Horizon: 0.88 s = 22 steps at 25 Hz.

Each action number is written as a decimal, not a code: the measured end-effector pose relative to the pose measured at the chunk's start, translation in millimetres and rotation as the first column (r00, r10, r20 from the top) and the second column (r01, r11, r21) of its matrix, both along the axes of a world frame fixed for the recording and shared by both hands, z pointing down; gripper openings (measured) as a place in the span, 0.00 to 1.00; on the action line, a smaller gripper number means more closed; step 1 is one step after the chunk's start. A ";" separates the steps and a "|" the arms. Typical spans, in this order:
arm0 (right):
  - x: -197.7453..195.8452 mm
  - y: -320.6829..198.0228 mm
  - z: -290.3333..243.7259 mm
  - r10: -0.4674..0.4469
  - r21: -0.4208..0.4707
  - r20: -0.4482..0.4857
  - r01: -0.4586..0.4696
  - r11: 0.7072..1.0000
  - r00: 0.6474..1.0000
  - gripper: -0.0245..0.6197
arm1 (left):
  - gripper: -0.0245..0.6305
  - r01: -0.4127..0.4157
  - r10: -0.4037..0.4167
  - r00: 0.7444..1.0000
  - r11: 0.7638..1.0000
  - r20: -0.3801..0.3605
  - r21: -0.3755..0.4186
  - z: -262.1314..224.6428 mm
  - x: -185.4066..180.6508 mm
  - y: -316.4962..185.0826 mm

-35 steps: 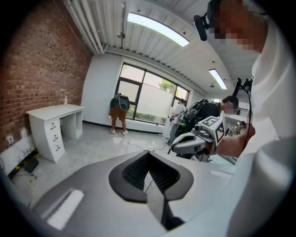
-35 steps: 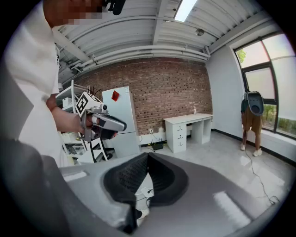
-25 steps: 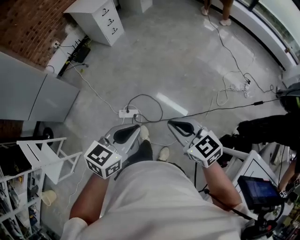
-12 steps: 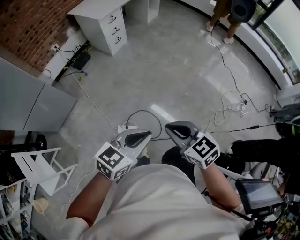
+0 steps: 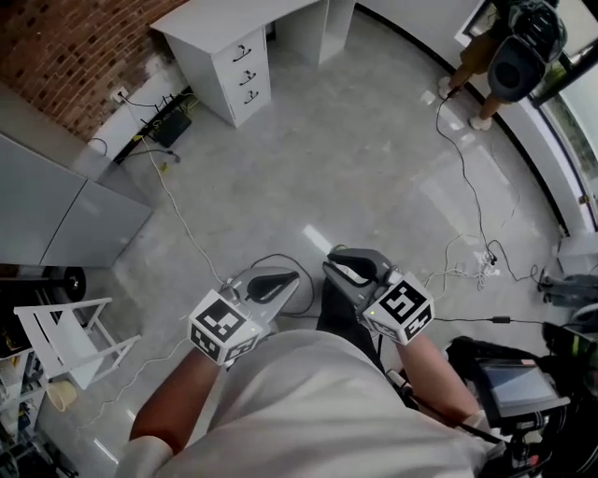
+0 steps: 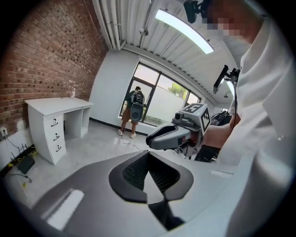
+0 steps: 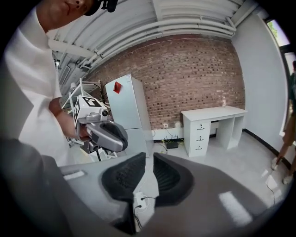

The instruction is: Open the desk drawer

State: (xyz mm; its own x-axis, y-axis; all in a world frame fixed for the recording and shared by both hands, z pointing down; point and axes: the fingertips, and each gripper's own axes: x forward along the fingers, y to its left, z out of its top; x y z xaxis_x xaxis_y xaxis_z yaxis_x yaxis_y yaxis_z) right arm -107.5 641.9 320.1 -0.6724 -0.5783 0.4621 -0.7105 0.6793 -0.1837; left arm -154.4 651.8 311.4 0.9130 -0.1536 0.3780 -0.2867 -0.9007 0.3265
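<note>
A white desk (image 5: 224,23) stands against the brick wall at the top of the head view, with a stack of three shut drawers (image 5: 245,79) at its left end. The drawers also show small in the left gripper view (image 6: 55,135) and the right gripper view (image 7: 199,136). My left gripper (image 5: 271,280) and right gripper (image 5: 350,269) hang side by side close to my body, over bare floor and far from the desk. Both hold nothing. The left pads (image 6: 134,173) meet at the tip; the right pads (image 7: 125,178) leave only a thin slit.
A grey cabinet (image 5: 56,205) stands at the left and a white rack (image 5: 56,331) below it. Cables (image 5: 182,233) trail across the concrete floor between me and the desk. A person (image 5: 509,56) stands by the window at top right. A tablet (image 5: 514,387) sits at lower right.
The view has moved forward over the floor: the desk and its drawers sit lower and fuller in frame. Both grippers keep their place in front of my body, still shut.
</note>
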 end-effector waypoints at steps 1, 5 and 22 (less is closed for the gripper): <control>11.5 -17.4 1.8 -0.028 -0.004 0.003 0.028 1.000 1.000 0.10 | 0.05 0.018 -0.018 1.000 1.000 0.008 0.001 0.9 13.4 -17.7; 79.6 -88.5 -4.0 -0.134 0.008 -0.004 0.134 0.991 0.991 0.10 | 0.05 0.120 -0.120 0.992 0.993 0.024 0.007 -7.5 82.8 -90.2; 260.4 -347.3 14.7 -0.253 -0.037 -0.062 0.251 0.967 0.966 0.10 | 0.05 0.268 -0.276 0.955 0.960 -0.109 -0.085 13.6 247.0 -355.4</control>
State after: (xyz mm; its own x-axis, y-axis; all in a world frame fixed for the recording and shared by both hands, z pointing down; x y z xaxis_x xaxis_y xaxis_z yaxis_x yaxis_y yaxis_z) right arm 152.9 294.6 334.8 -0.7621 -0.3801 0.5241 -0.5286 0.8328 -0.1646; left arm 92.6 296.4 325.0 0.8792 -0.3797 0.2878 -0.4730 -0.7682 0.4314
